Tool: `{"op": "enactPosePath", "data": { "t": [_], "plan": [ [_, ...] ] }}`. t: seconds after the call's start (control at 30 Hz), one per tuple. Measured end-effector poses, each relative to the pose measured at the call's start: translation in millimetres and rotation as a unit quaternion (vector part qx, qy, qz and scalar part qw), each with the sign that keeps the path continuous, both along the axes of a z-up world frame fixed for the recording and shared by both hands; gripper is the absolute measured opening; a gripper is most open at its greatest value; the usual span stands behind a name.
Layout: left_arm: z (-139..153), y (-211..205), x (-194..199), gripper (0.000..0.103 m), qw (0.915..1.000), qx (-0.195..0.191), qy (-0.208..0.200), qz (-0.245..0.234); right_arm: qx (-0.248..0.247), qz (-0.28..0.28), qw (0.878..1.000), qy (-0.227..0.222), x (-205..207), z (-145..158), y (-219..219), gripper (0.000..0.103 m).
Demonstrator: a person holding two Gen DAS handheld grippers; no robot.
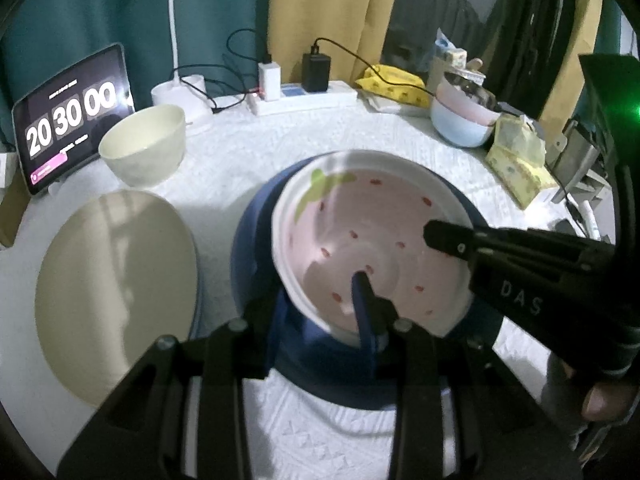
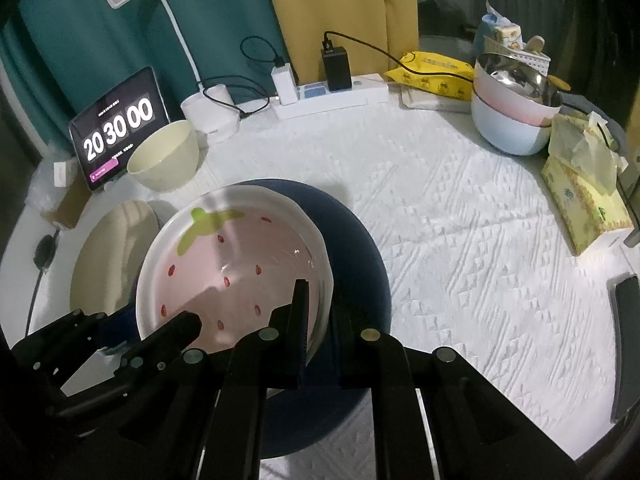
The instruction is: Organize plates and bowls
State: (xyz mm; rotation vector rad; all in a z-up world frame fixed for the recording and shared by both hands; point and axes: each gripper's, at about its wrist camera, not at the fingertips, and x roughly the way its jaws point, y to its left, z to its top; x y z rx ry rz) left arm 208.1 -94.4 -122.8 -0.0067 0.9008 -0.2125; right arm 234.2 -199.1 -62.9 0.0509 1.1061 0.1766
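A white deep plate with a pink strawberry pattern [image 1: 372,240] [image 2: 232,264] hangs tilted over a dark blue plate [image 1: 256,240] [image 2: 360,248] on the white tablecloth. My left gripper [image 1: 320,304] [image 2: 148,328] is shut on its near rim, one blue-padded finger inside and one outside. My right gripper [image 2: 320,304] is shut on the right rim, and its tip [image 1: 440,236] reaches in from the right in the left wrist view. Whether the strawberry plate touches the blue one is hidden. A cream plate [image 1: 116,292] [image 2: 108,264] lies to the left, with a cream bowl [image 1: 144,144] [image 2: 164,156] behind it.
Stacked pastel bowls with a steel one on top [image 1: 460,120] [image 2: 512,120] stand at the back right. A tablet showing a clock [image 1: 68,120] [image 2: 120,124], a lamp base, a power strip [image 2: 332,96] and tissue packs [image 2: 584,200] line the table's far edge. A phone [image 2: 626,340] lies at the right.
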Motion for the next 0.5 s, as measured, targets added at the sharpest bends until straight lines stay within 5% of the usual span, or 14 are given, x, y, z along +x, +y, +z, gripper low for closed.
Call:
{"op": "enactPosePath", "data": {
  "t": [0.23,0.5],
  "plan": [
    [2,2,1,0.035,1.0000,0.002,0.001,-0.003,-0.023,0.001,1.000,-0.006,1,-1,1,0.011],
    [10,9,-1,0.036,0.9999,0.000,-0.010,-0.001,-0.053,0.021,0.998,-0.019,0,4,10,0.029]
  ]
}}
